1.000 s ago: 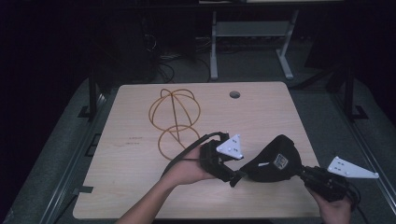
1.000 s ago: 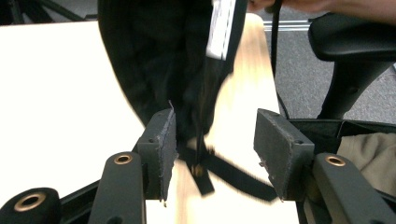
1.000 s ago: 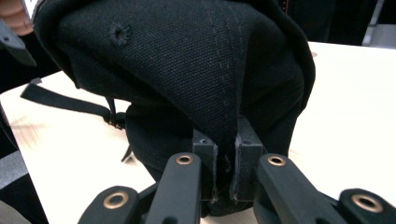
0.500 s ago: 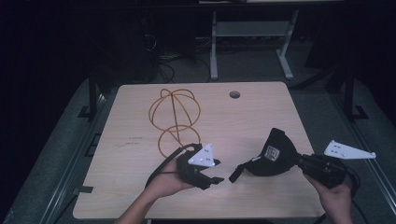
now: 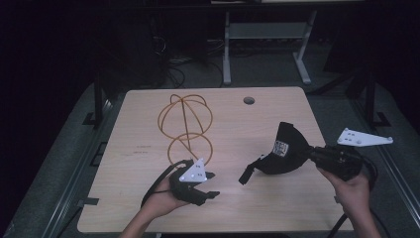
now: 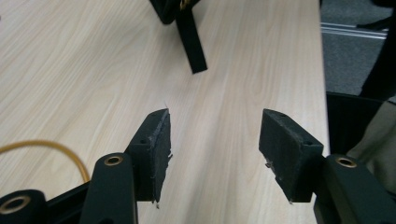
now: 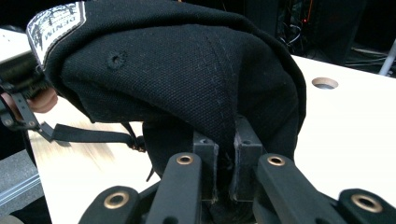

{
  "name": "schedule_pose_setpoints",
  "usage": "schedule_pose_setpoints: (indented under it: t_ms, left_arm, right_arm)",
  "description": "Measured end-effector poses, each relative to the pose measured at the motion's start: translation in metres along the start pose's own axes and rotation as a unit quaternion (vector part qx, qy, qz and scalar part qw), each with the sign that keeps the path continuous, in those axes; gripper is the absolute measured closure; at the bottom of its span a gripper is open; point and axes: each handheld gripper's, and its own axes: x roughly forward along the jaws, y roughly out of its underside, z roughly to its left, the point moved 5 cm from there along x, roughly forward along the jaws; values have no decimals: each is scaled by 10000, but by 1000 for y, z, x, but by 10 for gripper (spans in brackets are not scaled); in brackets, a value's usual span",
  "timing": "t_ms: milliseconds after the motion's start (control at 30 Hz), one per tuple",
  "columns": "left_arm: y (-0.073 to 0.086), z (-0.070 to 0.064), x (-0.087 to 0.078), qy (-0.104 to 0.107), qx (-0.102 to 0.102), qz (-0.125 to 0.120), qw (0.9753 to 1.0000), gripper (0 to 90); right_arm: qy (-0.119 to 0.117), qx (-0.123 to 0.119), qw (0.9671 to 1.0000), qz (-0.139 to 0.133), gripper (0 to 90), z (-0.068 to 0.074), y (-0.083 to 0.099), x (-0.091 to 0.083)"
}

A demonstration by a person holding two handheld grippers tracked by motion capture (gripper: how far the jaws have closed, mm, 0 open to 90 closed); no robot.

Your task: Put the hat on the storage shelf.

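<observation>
Black cap pinched by right gripper near table edge

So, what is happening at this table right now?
A person holds a gripper in each hand over a wooden table. The right gripper has its jaws shut on the fabric of a black cap, holding it above the table with its strap hanging down. The left gripper is open and holds nothing. A yellow wire frame stands behind it.
</observation>
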Motion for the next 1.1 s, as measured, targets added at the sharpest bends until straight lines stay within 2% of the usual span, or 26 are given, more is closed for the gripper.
schedule_pose_setpoints:
  t_ms: [33,200,400,600,967,1100]
  left_arm:
    - [1,1,0,2,50,47,10000,428]
    - [8,2,1,-38,-10,-22,10000,405]
    - [15,1,3,-43,-64,62,10000,376]
    - [16,3,2,-136,-83,-52,9999,345]
    - [18,5,2,-109,-258,-134,9995,293]
    - [19,6,4,-113,-271,-91,9995,259]
  right_arm:
    - [-30,6,10000,18,830,0,-3,2]
    - [-98,-36,9999,89,830,0,-15,6]
    - [-184,-118,9996,183,830,2,-35,12]
    - [-322,-260,9989,204,829,9,-58,20]
    - [-508,-427,9974,289,829,12,-92,37]
    - [-559,-498,9966,343,829,15,-100,42]
